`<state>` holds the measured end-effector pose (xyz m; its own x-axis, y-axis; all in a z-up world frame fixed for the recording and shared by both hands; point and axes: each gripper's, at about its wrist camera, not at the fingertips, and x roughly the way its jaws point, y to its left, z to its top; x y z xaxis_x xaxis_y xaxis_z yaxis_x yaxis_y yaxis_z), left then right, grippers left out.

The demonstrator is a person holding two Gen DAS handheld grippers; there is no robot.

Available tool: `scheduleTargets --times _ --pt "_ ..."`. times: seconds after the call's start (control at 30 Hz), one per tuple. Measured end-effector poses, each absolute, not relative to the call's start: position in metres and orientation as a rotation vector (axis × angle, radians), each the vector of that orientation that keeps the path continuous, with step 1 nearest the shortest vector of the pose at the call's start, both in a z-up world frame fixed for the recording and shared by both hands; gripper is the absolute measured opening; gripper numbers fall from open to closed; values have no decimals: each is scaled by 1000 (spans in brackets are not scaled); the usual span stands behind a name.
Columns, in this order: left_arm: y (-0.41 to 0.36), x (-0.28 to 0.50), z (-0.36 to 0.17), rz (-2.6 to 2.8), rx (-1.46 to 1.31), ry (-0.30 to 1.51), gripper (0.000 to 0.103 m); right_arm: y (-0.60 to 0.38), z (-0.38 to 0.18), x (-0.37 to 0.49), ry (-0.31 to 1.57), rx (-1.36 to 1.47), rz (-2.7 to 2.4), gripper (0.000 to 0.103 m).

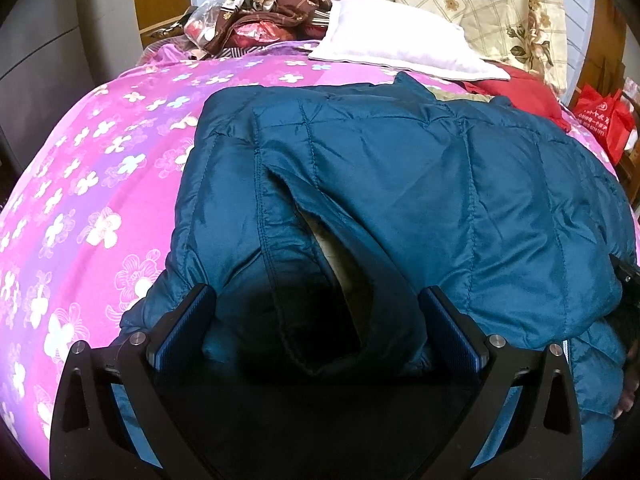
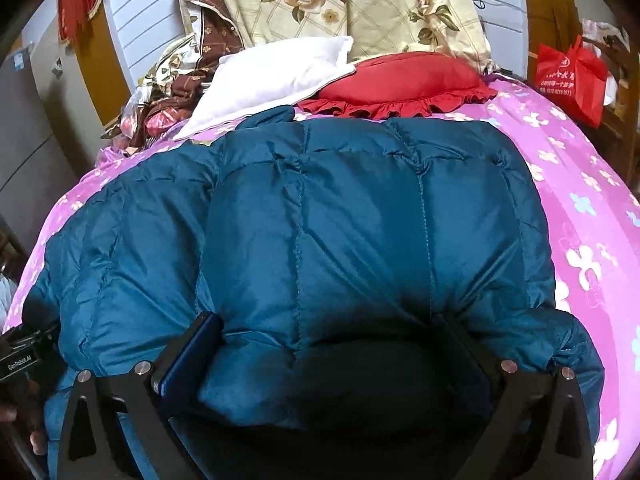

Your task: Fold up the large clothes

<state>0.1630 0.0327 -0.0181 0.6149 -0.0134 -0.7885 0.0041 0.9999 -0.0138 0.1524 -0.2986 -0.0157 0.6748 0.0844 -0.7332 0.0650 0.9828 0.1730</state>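
Observation:
A teal quilted puffer jacket point(image 1: 400, 184) lies spread on a bed with a pink flowered sheet point(image 1: 80, 184); it also fills the right wrist view point(image 2: 340, 220). My left gripper point(image 1: 316, 312) is open, its fingers wide apart on either side of the jacket's near edge, where a dark lined opening shows. My right gripper point(image 2: 328, 340) is open too, its fingers straddling a bulging part of the jacket's near edge. Neither gripper pinches the cloth. The other gripper's body shows at the left edge of the right wrist view point(image 2: 24, 356).
A white pillow point(image 2: 272, 76) and a red frilled cushion point(image 2: 400, 84) lie at the head of the bed. Flowered bedding point(image 2: 360, 4) is piled behind them. A red bag point(image 2: 568, 80) hangs at the right. A grey cabinet point(image 1: 40, 60) stands left.

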Motion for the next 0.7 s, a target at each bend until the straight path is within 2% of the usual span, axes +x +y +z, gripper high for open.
scheduleTargets --times 0.23,0.37,0.57,0.7 --pt "34 158 -10 -25 -18 897 102 -301 -16 154 834 199 13 103" --pt "48 131 22 -56 -37 851 102 -300 2 142 869 175 -10 102" --pt "73 81 63 -55 49 854 102 -303 52 69 903 -9 -27 102" --pt "106 36 70 -73 149 905 102 -323 56 -7 973 12 58 102"
